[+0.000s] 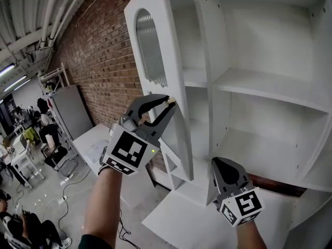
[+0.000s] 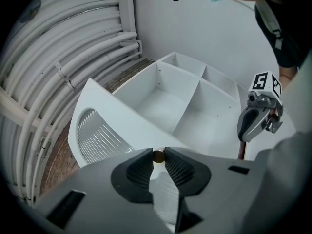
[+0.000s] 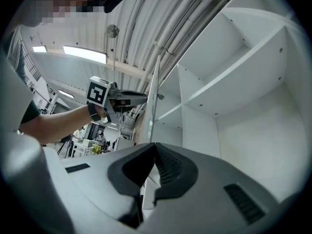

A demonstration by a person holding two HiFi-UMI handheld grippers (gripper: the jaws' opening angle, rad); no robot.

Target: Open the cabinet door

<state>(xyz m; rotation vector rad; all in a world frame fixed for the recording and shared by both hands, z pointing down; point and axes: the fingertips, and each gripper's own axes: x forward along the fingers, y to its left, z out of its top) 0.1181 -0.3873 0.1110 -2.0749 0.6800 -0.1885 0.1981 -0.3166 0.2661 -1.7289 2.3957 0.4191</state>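
Note:
The white cabinet door (image 1: 155,61), with an arched ribbed-glass pane, stands swung out from the open cabinet (image 1: 270,87). Its small brass knob (image 2: 159,155) sits pinched between the tips of my left gripper (image 1: 168,104), which is shut on it at the door's free edge. In the left gripper view the door (image 2: 105,126) lies just beyond the jaws. My right gripper (image 1: 217,165) hangs lower, in front of the cabinet's bottom shelf, with its jaws shut on nothing. The right gripper view shows the door's edge (image 3: 152,106) and the left gripper (image 3: 127,97) on it.
A brick wall (image 1: 98,61) runs behind the door. Bare white shelves (image 1: 259,87) fill the cabinet. A white desk (image 1: 91,141) stands below the door at left. People sit at tables at the far left (image 1: 44,123). Pipes (image 2: 73,48) run along the ceiling.

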